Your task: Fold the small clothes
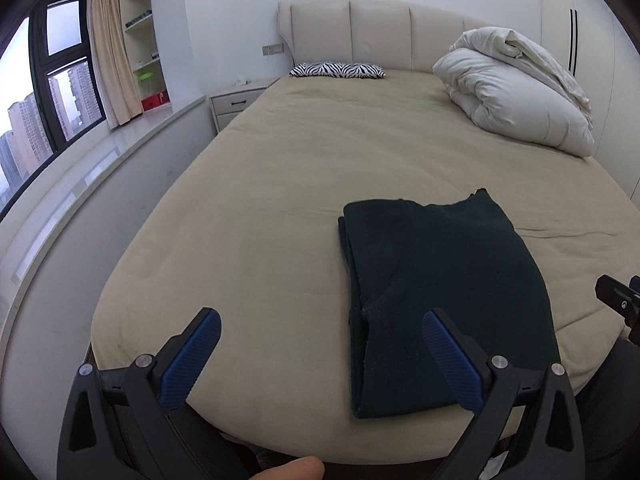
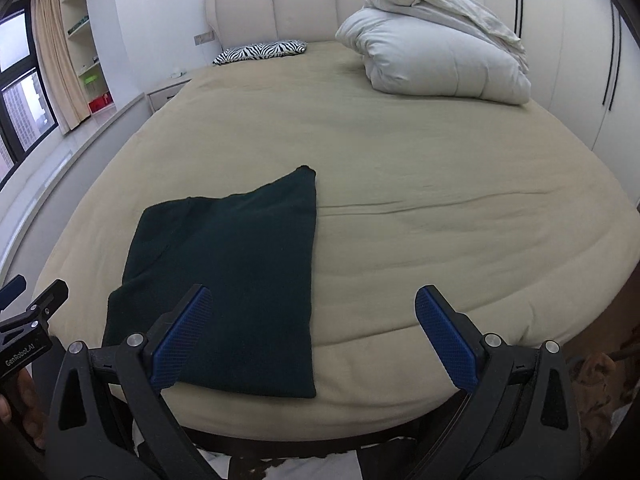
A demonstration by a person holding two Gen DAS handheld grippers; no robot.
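**On the bed's near end: garment folded, both grippers empty**

On the near end of the bed (image 1: 280, 184), close to its foot edge, your dark green garment (image 1: 436, 288) lies flat in a folded rectangle, its long side running away from you toward the headboard (image 1: 380, 32). Along the garment's left edge the folded layers show as stacked edges.

Your left gripper (image 1: 322, 354) hovers over the foot edge with its blue-padded fingers (image 1: 192, 356) spread wide and nothing between them; its right finger overlaps the garment's near part in the left wrist view, but you cannot tell whether it touches the cloth. Your right gripper (image 2: 308, 334) hangs just to the right of the garment, fingers also wide apart and empty, its left finger (image 2: 182, 336) in front of the garment's near half.

Well beyond the garment, a white duvet (image 2: 432, 52) is bundled at the far right of the bed, and a zebra pillow (image 2: 262, 51) rests against the headboard to the duvet's left. A nightstand (image 1: 236, 102) stands left of the pillow.
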